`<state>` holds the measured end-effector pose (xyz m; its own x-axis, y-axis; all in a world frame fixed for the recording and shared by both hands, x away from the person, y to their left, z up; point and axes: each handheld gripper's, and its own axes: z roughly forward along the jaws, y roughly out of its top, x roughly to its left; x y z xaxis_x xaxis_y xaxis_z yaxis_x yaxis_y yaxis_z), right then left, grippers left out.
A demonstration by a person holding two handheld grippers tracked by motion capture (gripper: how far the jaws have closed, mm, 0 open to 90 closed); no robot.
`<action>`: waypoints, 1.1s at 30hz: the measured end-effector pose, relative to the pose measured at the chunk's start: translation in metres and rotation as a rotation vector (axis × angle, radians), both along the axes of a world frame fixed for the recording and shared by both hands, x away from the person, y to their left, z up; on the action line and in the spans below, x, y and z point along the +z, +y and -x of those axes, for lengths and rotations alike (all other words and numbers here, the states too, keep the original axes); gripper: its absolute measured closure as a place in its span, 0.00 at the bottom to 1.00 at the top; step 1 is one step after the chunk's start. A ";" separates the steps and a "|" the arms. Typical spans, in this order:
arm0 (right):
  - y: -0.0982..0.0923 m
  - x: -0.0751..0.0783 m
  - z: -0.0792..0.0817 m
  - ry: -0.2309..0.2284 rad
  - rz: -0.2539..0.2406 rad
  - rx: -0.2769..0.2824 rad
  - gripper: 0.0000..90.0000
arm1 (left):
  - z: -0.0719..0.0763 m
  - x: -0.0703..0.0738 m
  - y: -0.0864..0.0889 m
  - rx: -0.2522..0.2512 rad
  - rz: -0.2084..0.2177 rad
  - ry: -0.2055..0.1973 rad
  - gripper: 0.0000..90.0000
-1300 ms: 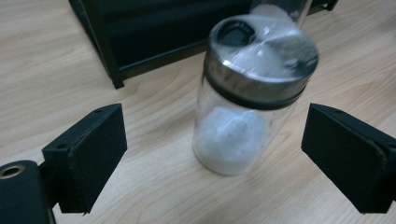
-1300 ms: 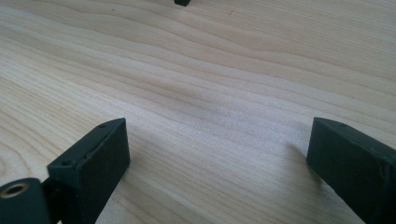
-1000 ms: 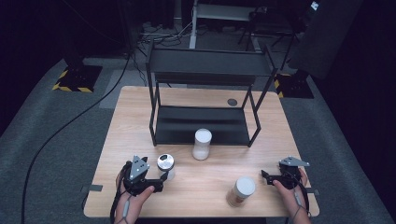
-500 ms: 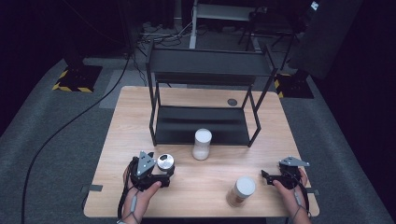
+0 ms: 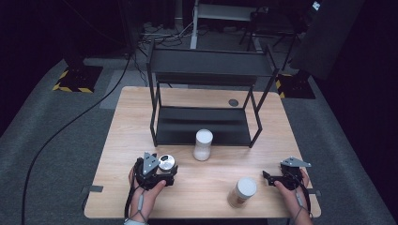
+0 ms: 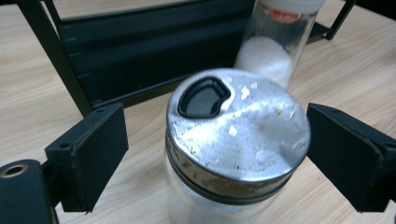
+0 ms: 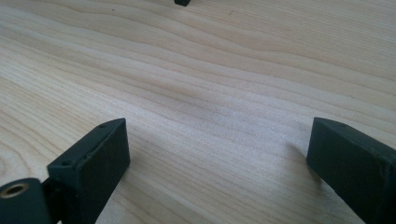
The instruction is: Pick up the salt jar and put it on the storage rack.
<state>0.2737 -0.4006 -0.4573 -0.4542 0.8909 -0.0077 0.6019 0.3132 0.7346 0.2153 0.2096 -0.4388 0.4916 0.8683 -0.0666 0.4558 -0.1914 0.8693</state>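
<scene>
A glass jar with a speckled silver shaker lid (image 5: 166, 162) (image 6: 238, 126) stands at the front left of the wooden table (image 5: 131, 108). My left gripper (image 5: 165, 170) (image 6: 215, 158) is open. Its jaws have just been closing and stand on either side of the jar, with a gap at each pad (image 6: 93, 154). Behind it stands a white-capped jar of white powder (image 5: 203, 144) (image 6: 275, 42). My right gripper (image 5: 267, 178) (image 7: 217, 168) rests open at the front right over bare wood, with nothing between its jaws. A tan jar with a cream lid (image 5: 243, 191) stands just left of it.
A black two-tier metal rack (image 5: 206, 70) occupies the back half of the table; its lower shelf lies just behind the jars. A small dark disc (image 5: 233, 102) lies under the rack near the back right. Cables trail over the grey floor on the left.
My left gripper has moved right and forward, so the silver-lidded jar now stands between its jaws. The right gripper and the other jars have stayed put.
</scene>
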 end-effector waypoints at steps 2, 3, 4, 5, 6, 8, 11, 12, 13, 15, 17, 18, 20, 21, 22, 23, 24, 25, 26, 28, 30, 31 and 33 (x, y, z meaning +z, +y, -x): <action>0.000 0.000 0.000 0.000 0.000 0.000 0.07 | -0.001 -0.002 -0.001 -0.002 -0.006 0.009 0.09; 0.000 0.000 0.000 0.000 0.000 0.000 0.07 | -0.002 -0.003 -0.001 -0.001 -0.008 0.012 0.09; 0.000 0.000 0.000 0.000 0.000 0.000 0.07 | -0.003 -0.003 -0.001 0.000 -0.011 0.016 0.09; 0.000 0.000 0.000 0.000 0.000 0.000 0.07 | -0.003 -0.004 -0.001 -0.001 -0.012 0.018 0.09; 0.000 0.000 0.000 0.000 0.000 0.000 0.07 | -0.003 -0.005 -0.001 0.000 -0.012 0.020 0.09; 0.000 0.000 0.000 0.000 0.000 0.000 0.07 | -0.005 -0.007 -0.002 -0.006 -0.018 0.027 0.10; 0.000 0.000 0.000 0.000 0.000 0.000 0.07 | -0.008 -0.009 -0.002 -0.024 -0.031 0.039 0.13; 0.000 0.000 0.000 0.000 0.000 0.000 0.07 | -0.009 -0.011 -0.002 -0.026 -0.031 0.041 0.13; 0.000 0.000 0.000 0.000 0.000 0.000 0.07 | -0.010 -0.011 -0.002 -0.030 -0.033 0.045 0.14; 0.000 0.000 0.000 0.000 0.000 0.000 0.07 | -0.011 -0.013 -0.002 -0.029 -0.031 0.052 0.15; 0.000 0.000 0.000 0.000 0.000 0.000 0.07 | -0.012 -0.014 -0.002 -0.031 -0.038 0.059 0.17; 0.000 0.000 0.000 0.000 0.000 0.000 0.07 | -0.012 -0.015 -0.003 -0.030 -0.040 0.059 0.17; 0.000 0.000 0.000 0.000 0.000 0.000 0.07 | -0.012 -0.017 -0.005 -0.037 -0.058 0.059 0.20; 0.000 0.000 0.000 0.000 0.000 0.000 0.07 | -0.012 -0.017 -0.006 -0.041 -0.065 0.061 0.22; 0.000 0.000 0.000 0.000 0.000 0.000 0.07 | -0.013 -0.018 -0.007 -0.046 -0.071 0.060 0.24; 0.000 0.000 0.000 0.000 0.000 0.000 0.07 | -0.013 -0.020 -0.008 -0.048 -0.074 0.058 0.27; 0.000 0.000 0.000 0.000 0.000 0.000 0.07 | -0.013 -0.020 -0.008 -0.051 -0.086 0.055 0.29; 0.000 0.000 0.000 0.000 0.000 0.000 0.07 | -0.013 -0.021 -0.008 -0.054 -0.090 0.050 0.32; 0.000 0.000 0.000 0.000 0.000 0.000 0.07 | -0.012 -0.022 -0.009 -0.054 -0.094 0.047 0.32; 0.000 0.000 0.000 0.000 0.000 0.000 0.07 | -0.012 -0.022 -0.008 -0.055 -0.093 0.044 0.33; 0.000 0.000 0.000 0.000 0.000 0.000 0.07 | -0.011 -0.023 -0.008 -0.056 -0.090 0.038 0.33; 0.000 0.000 0.000 0.000 0.000 0.001 0.07 | -0.011 -0.024 -0.007 -0.058 -0.091 0.037 0.33; 0.000 0.000 0.000 0.000 0.000 0.000 0.07 | -0.012 -0.023 -0.008 -0.058 -0.093 0.038 0.33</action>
